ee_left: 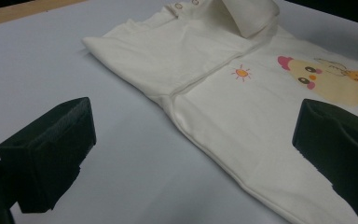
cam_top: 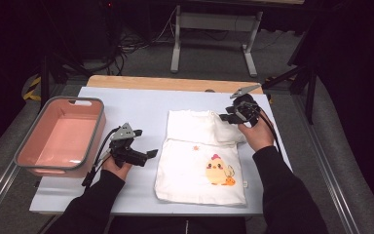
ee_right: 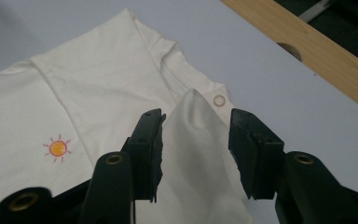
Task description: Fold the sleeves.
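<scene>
There is one small white cotton shirt (cam_top: pixel 199 156) with a yellow chick print, and it lies flat on the table (cam_top: pixel 126 105), which is covered with a pale blue-white sheet. The shirt is in the middle of the table, a little toward the right. Its upper part is folded, and one sleeve (ee_right: pixel 200 154) stands up from the cloth near the collar. On the shirt I count one chick picture, one small orange sun (ee_left: pixel 241 73) and, in the right claw view, one round snap button (ee_right: pixel 219 100) at the shoulder.

There are two claws. The right claw (cam_top: pixel 226 117) is above the upper right corner of the shirt. Its two black jaws stand partly apart, with the raised sleeve between them; the left jaw is just against the cloth and the right jaw is free of it, so the sleeve is not pressed. The left claw (cam_top: pixel 151 153) is low over the bare table, just beside the left edge of the shirt, with its jaws wide apart and nothing between them.

At the left side of the table stands one pink plastic tub (cam_top: pixel 61 136) with a grey rim, well apart from the shirt. Beyond the far wooden edge of the table I see one grey metal frame (cam_top: pixel 214 36) on the floor. Between the claws and the shirt nothing stands.
</scene>
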Available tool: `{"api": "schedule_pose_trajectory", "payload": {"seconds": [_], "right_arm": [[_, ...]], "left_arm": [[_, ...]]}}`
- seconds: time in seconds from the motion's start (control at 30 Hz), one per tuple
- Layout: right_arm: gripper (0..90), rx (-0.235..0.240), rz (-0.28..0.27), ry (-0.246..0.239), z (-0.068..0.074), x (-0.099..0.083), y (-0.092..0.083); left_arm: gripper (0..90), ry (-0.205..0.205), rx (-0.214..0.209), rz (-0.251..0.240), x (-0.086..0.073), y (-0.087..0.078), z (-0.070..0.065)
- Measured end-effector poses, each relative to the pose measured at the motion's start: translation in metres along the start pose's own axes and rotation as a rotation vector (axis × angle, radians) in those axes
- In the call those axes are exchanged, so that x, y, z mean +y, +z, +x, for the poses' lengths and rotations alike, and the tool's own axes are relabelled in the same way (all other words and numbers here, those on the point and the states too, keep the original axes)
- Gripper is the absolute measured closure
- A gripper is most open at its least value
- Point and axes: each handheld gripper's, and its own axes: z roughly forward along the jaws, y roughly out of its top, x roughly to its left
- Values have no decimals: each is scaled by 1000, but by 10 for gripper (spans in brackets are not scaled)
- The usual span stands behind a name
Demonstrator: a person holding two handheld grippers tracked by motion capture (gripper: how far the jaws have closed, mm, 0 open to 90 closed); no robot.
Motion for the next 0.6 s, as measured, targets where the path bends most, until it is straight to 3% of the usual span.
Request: {"api": "schedule_pose_trajectory", "payload": {"seconds": [0.17, 0.27, 0.37, 0.43, 0.6], "right_arm": [[570, -32, 13, 26, -10, -14, -10], [570, -40, 28, 67, -18, -28, -13], [532, -34, 33, 95, -24, -38, -13], [511, -74, 26, 88, -25, -45, -12], [458, -90, 34, 142, -34, -60, -6]], "left_arm": [[2, -1, 3, 0, 0, 0, 0], [2, -11, -2, 2, 0, 0, 0], [2, -10, -2, 2, 0, 1, 0], [2, 1, 0, 5, 0, 1, -1], [2, -6, -7, 7, 0, 1, -1]]}}
